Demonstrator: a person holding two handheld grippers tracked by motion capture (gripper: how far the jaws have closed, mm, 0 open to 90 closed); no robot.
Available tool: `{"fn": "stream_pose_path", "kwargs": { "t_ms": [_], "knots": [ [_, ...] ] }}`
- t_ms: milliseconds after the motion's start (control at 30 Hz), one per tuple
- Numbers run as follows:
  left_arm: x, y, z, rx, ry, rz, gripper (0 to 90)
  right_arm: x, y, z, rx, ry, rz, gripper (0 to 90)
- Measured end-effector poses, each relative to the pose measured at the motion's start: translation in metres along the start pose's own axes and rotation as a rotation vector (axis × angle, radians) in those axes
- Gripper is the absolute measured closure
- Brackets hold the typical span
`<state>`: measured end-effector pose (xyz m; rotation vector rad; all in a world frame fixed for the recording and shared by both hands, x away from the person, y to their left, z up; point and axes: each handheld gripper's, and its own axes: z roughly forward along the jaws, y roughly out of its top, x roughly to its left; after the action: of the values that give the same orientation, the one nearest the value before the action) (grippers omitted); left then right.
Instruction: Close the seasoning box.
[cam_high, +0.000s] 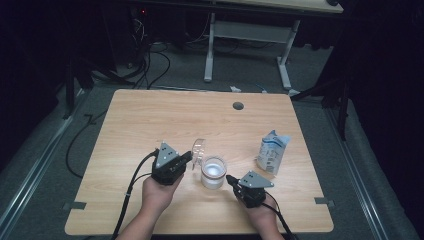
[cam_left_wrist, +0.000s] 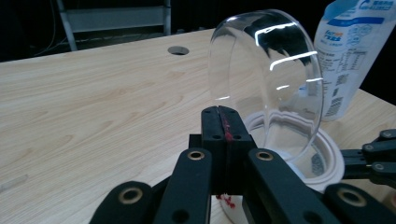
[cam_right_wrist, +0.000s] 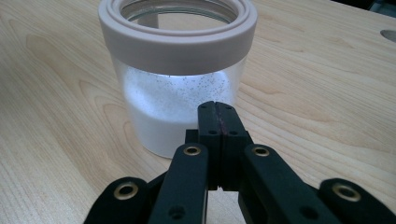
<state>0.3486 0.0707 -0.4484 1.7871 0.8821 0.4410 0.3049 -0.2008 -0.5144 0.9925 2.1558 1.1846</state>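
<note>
A clear jar (cam_high: 213, 173) with a pale rim (cam_right_wrist: 177, 44) stands near the table's front middle, part filled with white powder (cam_right_wrist: 173, 105). Its clear domed lid (cam_high: 199, 149) stands upright at the jar's left side, seen close in the left gripper view as the lid (cam_left_wrist: 266, 84) above the rim (cam_left_wrist: 327, 161). My left gripper (cam_high: 188, 158) is shut, with its tip right at the lid's edge (cam_left_wrist: 223, 122); I cannot tell whether it touches. My right gripper (cam_high: 231, 179) is shut and points at the jar's wall from the right (cam_right_wrist: 217, 116), close to it, holding nothing.
A white and blue pouch (cam_high: 272, 151) stands to the right of the jar, also the pouch (cam_left_wrist: 348, 51) behind the lid. A round cable hole (cam_high: 238, 105) lies at the table's (cam_high: 150, 120) back middle. Beyond the table are a desk frame (cam_high: 247, 35) and floor cables (cam_high: 150, 65).
</note>
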Motion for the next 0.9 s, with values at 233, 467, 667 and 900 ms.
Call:
{"fn": "stream_pose_path", "kwargs": {
  "t_ms": [233, 467, 667, 900],
  "knots": [
    [-0.012, 0.0, 0.002, -0.001, -0.024, 0.028, 89.7, 0.001, 0.0, 0.0, 0.002, 0.001, 0.001, 90.0],
    [-0.004, -0.015, 0.003, 0.029, -0.005, 0.008, 89.7, -0.002, -0.001, -0.002, 0.001, -0.003, 0.007, 90.0],
    [-0.001, -0.043, 0.009, 0.089, -0.007, -0.012, 89.6, -0.003, -0.002, -0.003, 0.001, -0.007, 0.013, 90.0],
    [-0.002, -0.058, 0.015, 0.122, -0.001, -0.02, 89.7, -0.003, -0.003, -0.002, 0.007, -0.002, 0.014, 90.0]
  ]
}}
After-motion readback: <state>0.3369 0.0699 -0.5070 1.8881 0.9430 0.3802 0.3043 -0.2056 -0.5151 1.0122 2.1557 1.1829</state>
